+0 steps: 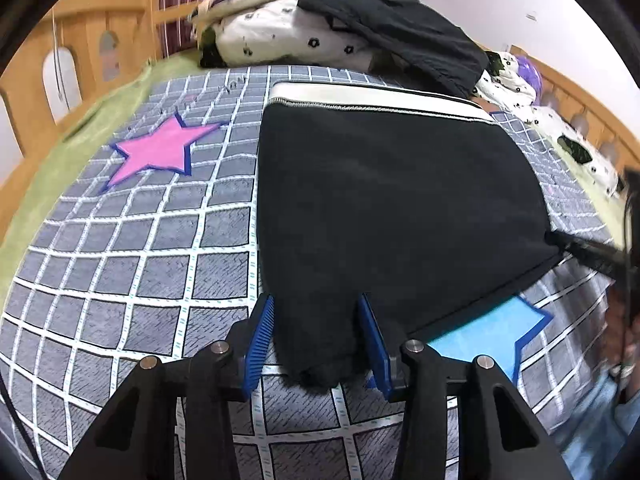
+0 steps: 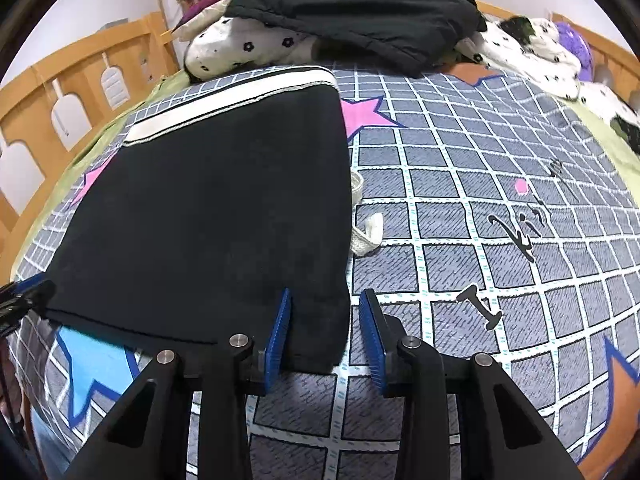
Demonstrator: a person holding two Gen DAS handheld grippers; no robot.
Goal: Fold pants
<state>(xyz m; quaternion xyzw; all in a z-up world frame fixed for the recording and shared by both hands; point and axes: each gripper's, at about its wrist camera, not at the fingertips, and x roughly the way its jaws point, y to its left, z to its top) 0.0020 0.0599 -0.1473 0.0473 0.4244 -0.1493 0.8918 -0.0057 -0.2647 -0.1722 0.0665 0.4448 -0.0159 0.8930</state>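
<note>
Black pants point(image 1: 392, 200) with a white waistband point(image 1: 372, 98) lie folded flat on the grid-patterned bed sheet. My left gripper point(image 1: 320, 332) is open, its blue fingers point(image 1: 262, 336) on either side of the pants' near left corner. In the right wrist view the pants point(image 2: 208, 216) fill the left half. My right gripper point(image 2: 326, 334) is open around the near right corner, the cloth loose between its fingers point(image 2: 278, 336). A white drawstring point(image 2: 366, 228) pokes out at the pants' right edge. The right gripper shows at the left view's right edge point(image 1: 592, 256).
A heap of black clothing point(image 1: 396, 28) and a flowered white quilt point(image 1: 288, 40) lies at the bed's far end. A wooden bed rail point(image 2: 60, 92) runs along the side. The sheet has a pink star point(image 1: 160, 152) and a blue star point(image 1: 496, 332).
</note>
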